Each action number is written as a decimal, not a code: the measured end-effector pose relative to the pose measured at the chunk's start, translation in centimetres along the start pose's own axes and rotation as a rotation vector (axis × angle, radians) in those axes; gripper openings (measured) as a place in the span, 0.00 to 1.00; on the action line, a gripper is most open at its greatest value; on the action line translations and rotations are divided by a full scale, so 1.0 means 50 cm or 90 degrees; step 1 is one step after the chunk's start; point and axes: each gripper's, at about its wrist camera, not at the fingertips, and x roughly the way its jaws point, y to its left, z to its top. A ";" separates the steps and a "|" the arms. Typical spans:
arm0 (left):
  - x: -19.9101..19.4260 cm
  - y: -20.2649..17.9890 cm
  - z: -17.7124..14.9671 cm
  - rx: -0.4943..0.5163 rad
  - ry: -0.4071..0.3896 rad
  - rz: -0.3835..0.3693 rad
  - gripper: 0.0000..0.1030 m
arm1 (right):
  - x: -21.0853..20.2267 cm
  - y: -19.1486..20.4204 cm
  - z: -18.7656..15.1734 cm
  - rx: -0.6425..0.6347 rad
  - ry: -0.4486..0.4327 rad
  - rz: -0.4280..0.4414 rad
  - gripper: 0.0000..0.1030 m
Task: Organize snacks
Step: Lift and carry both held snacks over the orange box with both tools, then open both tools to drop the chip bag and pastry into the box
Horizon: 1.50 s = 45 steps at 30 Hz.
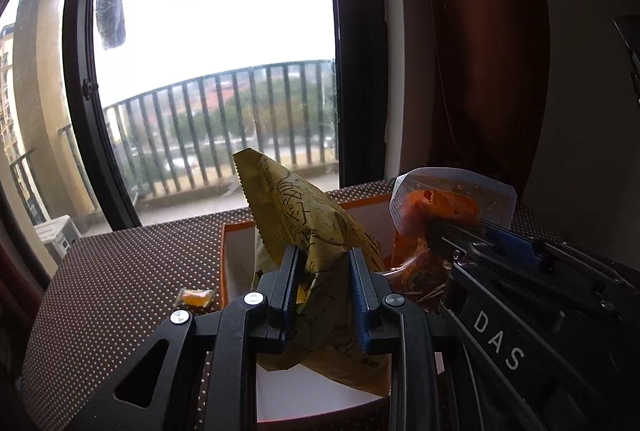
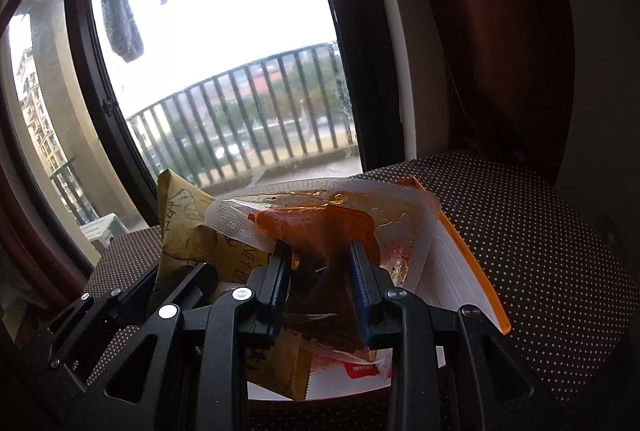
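Two snack packets held over an orange-rimmed box on a dotted worktop.

The left hand-held gripper (image 1: 322, 271) is clamped on a yellow snack packet (image 1: 304, 219), and the right hand-held gripper (image 2: 320, 267) pinches a clear pouch of orange-red sauced food (image 2: 320, 219); both hang above the open white-lined box (image 2: 460, 271), packets side by side and crowding each other. A small orange wrapped sweet (image 1: 196, 297) lies on the dotted worktop (image 1: 132, 271) just left of the box. Behind stand a balcony window (image 1: 216, 71) and a brown curtain (image 1: 480, 51).
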 end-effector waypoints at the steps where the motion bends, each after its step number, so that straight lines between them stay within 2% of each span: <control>1: 0.012 -0.007 -0.003 0.000 0.012 -0.004 0.23 | 0.009 -0.008 -0.003 0.005 0.008 -0.004 0.31; 5: 0.059 -0.029 -0.008 0.012 0.042 -0.003 0.31 | 0.043 -0.035 -0.016 0.022 0.043 -0.013 0.31; 7: 0.081 -0.032 -0.009 0.018 0.056 0.009 0.39 | 0.063 -0.043 -0.016 0.031 0.062 -0.016 0.31; 8: 0.091 -0.032 -0.010 0.022 0.064 0.019 0.49 | 0.076 -0.048 -0.015 0.037 0.071 -0.014 0.31; 9: 0.099 -0.026 -0.011 0.027 0.071 0.029 0.66 | 0.087 -0.050 -0.014 0.043 0.079 -0.013 0.31; 10: 0.107 -0.021 -0.010 0.030 0.073 0.035 0.73 | 0.098 -0.050 -0.013 0.045 0.086 -0.010 0.31; 13: 0.115 -0.019 -0.004 0.045 0.070 0.051 0.78 | 0.125 -0.039 -0.010 0.044 0.099 0.004 0.31; 14: 0.119 -0.019 -0.002 0.053 0.071 0.054 0.83 | 0.138 -0.035 -0.007 0.042 0.103 0.008 0.31; 22: 0.121 -0.018 -0.003 0.056 0.091 0.045 0.84 | 0.174 -0.034 0.003 0.046 0.119 0.006 0.31; 25: 0.114 -0.017 -0.007 0.058 0.091 0.036 0.84 | 0.170 -0.041 -0.001 0.053 0.120 -0.004 0.36; 27: 0.106 -0.015 -0.010 0.059 0.087 0.035 0.84 | 0.162 -0.048 -0.010 0.057 0.108 -0.024 0.56; 29: 0.095 -0.011 -0.011 0.056 0.082 0.031 0.84 | 0.149 -0.046 -0.016 0.055 0.094 -0.038 0.66; 35: 0.058 -0.002 -0.021 0.051 0.066 0.024 0.84 | 0.114 -0.026 -0.023 0.044 0.066 -0.062 0.79; 45: -0.019 0.034 -0.038 0.036 0.034 0.012 0.84 | 0.051 0.026 -0.049 0.028 0.029 -0.081 0.82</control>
